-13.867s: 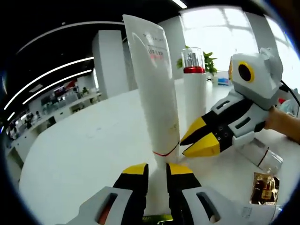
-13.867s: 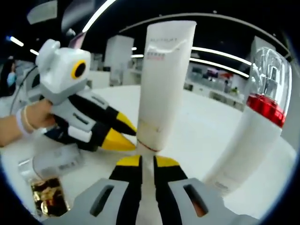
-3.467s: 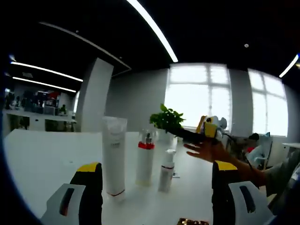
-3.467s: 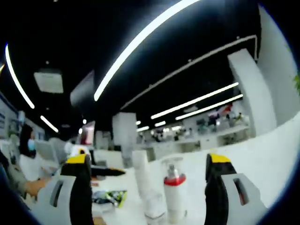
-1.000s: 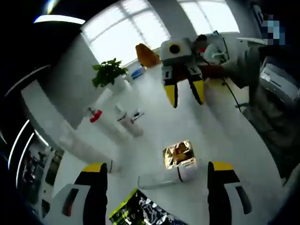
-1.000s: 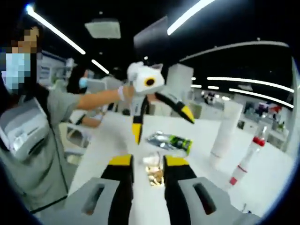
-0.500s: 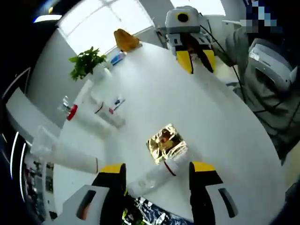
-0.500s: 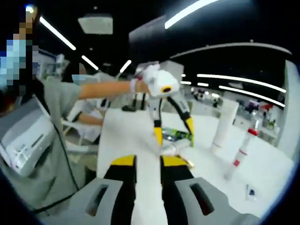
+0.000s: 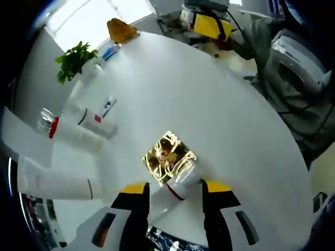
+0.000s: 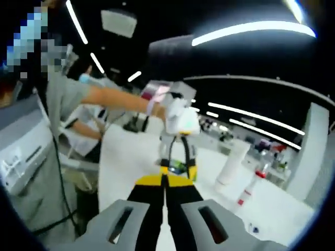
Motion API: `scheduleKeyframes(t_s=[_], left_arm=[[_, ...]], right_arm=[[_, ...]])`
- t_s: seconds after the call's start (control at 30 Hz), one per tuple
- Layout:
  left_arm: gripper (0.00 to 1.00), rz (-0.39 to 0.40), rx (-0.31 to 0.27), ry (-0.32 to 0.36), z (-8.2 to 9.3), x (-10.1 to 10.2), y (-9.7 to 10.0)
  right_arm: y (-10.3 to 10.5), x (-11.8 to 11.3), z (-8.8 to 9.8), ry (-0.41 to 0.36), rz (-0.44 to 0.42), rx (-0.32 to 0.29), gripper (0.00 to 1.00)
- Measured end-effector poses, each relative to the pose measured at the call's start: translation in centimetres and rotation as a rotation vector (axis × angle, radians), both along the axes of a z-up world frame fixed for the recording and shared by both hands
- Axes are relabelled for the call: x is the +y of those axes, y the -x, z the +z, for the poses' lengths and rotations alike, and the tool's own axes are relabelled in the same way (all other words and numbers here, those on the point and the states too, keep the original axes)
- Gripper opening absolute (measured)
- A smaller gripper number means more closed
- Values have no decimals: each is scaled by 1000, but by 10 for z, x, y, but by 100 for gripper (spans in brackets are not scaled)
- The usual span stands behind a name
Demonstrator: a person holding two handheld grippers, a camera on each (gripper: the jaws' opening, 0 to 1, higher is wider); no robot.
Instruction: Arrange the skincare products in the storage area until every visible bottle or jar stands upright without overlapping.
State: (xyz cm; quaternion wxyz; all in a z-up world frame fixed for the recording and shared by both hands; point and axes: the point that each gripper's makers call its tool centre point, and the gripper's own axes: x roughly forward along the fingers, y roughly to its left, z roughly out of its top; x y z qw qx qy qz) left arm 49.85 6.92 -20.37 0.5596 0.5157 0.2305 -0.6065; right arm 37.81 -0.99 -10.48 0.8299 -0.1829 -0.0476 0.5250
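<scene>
- Left gripper (image 9: 175,189): jaws partly apart at bottom centre of the left gripper view, straddling a clear bottle (image 9: 175,192) that lies flat on the white table (image 9: 209,104); whether they touch it cannot be told.
- Gold-topped end (image 9: 169,157) of that bottle sits just above the jaws.
- Left of frame: red-collared pump bottle (image 9: 68,128), small white bottle (image 9: 94,121), white tube (image 9: 52,183).
- Right gripper (image 10: 163,183): jaws closed together, nothing between them, bottom centre of the right gripper view.
</scene>
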Motion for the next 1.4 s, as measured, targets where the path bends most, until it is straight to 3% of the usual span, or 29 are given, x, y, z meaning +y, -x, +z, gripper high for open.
scheduleKeyframes(t_s=[0.03, 0.07, 0.13, 0.2, 0.3, 0.37, 0.4, 0.57, 0.7, 0.83, 0.93, 1.07, 1.1, 1.13, 1.17, 1.23, 1.33, 1.4], left_arm=[[36, -2, 5, -14, -2, 0, 1], [36, -5, 5, -19, -3, -2, 1], [34, -7, 7, -29, -3, -3, 2], [32, 0, 7, -37, -4, -3, 3], [27, -7, 2, -52, -6, -3, 7], [23, 9, -4, -77, -7, 0, 10], [23, 53, -4, -84, -6, 1, 9], [21, 78, 35, -131, -6, 3, 8], [21, 126, 79, -96, -4, 1, 4], [20, 171, 152, 78, 21, -14, 1], [20, 185, 192, 251, 51, -25, 0], [20, 206, 169, 467, 82, -30, -3], [20, 227, 162, 554, 91, -32, -5], [20, 232, 164, 577, 94, -32, -6], [20, 273, 164, 701, 106, -32, -14], [20, 305, 162, 831, 118, -30, -22], [20, 350, 199, 1020, 128, -30, -28], [20, 384, 167, 1120, 130, -30, -36]], right_arm=[[-4, -2, -4, 7, -57, 58, 0], [-6, -3, -7, 21, -87, 74, 0], [-2, -1, -11, 40, -59, 85, 0], [-2, -3, -8, -20, -81, 172, 0], [2, -1, -6, -46, -33, 231, 0], [-1, -1, -4, -49, -32, 204, 0], [-5, -2, -4, -48, -44, 191, 0], [-10, 2, -8, -52, -39, 191, 0], [-10, 2, -7, -55, -33, 181, 0], [-14, 0, 4, -102, -13, 124, 0], [-23, -3, 11, -154, 3, 114, 1], [-45, -5, 19, -207, -13, 133, 8], [-50, -4, 19, -210, -12, 139, 8], [-52, -4, 20, -211, -11, 141, 8], [-61, 0, 22, -214, -9, 152, 8], [-71, 5, 25, -221, -12, 153, 8], [-92, 17, 39, -249, -8, 151, 12], [-107, 23, 50, -272, 0, 139, 20]])
